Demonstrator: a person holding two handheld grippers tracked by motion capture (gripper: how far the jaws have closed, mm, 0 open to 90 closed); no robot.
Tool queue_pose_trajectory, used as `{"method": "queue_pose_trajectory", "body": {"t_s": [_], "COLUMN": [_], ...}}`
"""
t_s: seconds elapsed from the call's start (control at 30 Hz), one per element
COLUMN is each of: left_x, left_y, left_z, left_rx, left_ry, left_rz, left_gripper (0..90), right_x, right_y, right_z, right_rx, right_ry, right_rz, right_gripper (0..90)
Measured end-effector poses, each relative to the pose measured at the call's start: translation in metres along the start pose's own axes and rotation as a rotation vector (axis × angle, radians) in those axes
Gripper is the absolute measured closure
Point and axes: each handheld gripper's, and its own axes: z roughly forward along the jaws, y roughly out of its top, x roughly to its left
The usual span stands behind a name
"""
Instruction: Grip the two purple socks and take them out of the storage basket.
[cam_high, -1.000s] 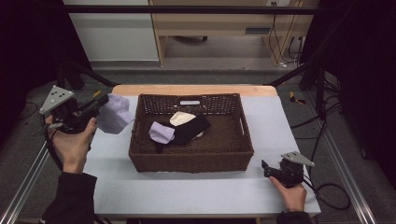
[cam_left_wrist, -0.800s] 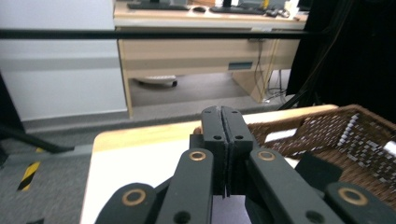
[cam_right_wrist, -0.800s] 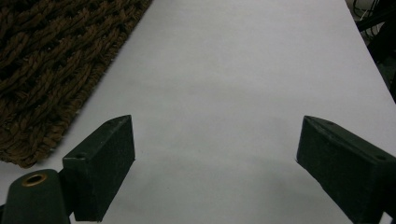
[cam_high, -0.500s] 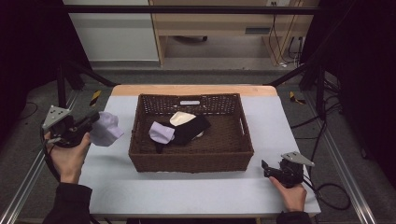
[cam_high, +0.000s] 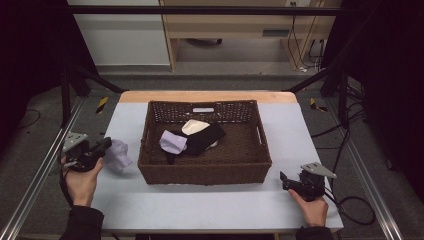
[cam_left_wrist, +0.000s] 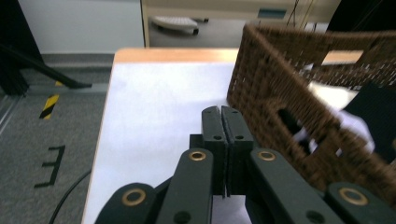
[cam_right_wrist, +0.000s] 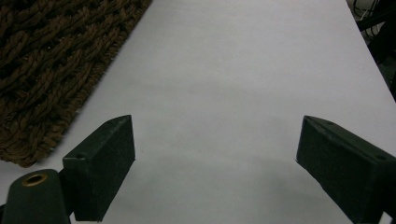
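A brown wicker basket (cam_high: 205, 172) stands mid-table and holds a lavender cloth (cam_high: 173, 141), a black cloth (cam_high: 206, 137) and a cream cloth (cam_high: 194, 126). My left gripper (cam_high: 106, 145) is left of the basket, low over the table, shut on another lavender cloth (cam_high: 119, 155) that hangs from its tips. In the left gripper view the jaws (cam_left_wrist: 221, 112) are pressed together, with the basket wall (cam_left_wrist: 280, 107) close on the right. My right gripper (cam_high: 284, 180) rests near the front right corner, open and holding nothing (cam_right_wrist: 215, 140).
The pale table top (cam_high: 200, 210) has bare room in front of the basket and on both sides. Metal rails (cam_high: 40, 175) run along the table's left and right edges. Cables (cam_high: 350, 200) lie on the floor at the right.
My left gripper has come toward the person and down along the basket's left side, carrying the lavender cloth. The right gripper has stayed put.
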Motion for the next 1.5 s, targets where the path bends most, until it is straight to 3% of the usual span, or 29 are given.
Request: {"method": "queue_pose_trajectory", "body": {"t_s": [0.1, 0.33, 0.47, 0.53, 0.83, 1.17, 1.2, 1.5], "left_x": [0.002, 0.006, 0.005, 0.004, 0.000, -0.003, -0.005, -0.029], "left_y": [-0.014, -0.031, -0.035, -0.036, -0.030, -0.021, -0.017, 0.002], "left_z": [0.010, 0.020, 0.024, 0.026, 0.019, 0.010, 0.006, -0.007], "left_rx": [0.054, 0.123, 0.145, 0.150, 0.094, 0.044, 0.020, -0.048], "left_ry": [0.021, 0.038, 0.037, 0.030, 0.017, 0.016, 0.009, -0.027], "left_rz": [0.011, 0.012, 0.022, 0.034, 0.041, 0.038, 0.039, 0.067], "left_gripper": [88.7, 88.4, 87.4, 82.4, 70.0, 66.6, 66.0, 62.7], "right_x": [0.000, 0.000, 0.000, 0.000, 0.000, 0.000, 0.000, 0.000], "right_y": [0.000, 0.000, 0.000, 0.000, 0.000, 0.000, 0.000, 0.000], "right_z": [0.000, 0.000, 0.000, 0.000, 0.000, 0.001, 0.001, 0.001], "right_rx": [0.000, -0.002, -0.001, 0.002, 0.002, 0.005, 0.007, 0.008], "right_ry": [0.000, 0.002, 0.003, 0.003, 0.004, 0.006, 0.006, 0.006], "right_rz": [0.000, -0.001, 0.000, -0.002, -0.002, -0.002, 0.000, 0.001], "right_gripper": [11.8, 11.8, 11.8, 11.8, 11.8, 11.8, 11.8, 11.9]}}
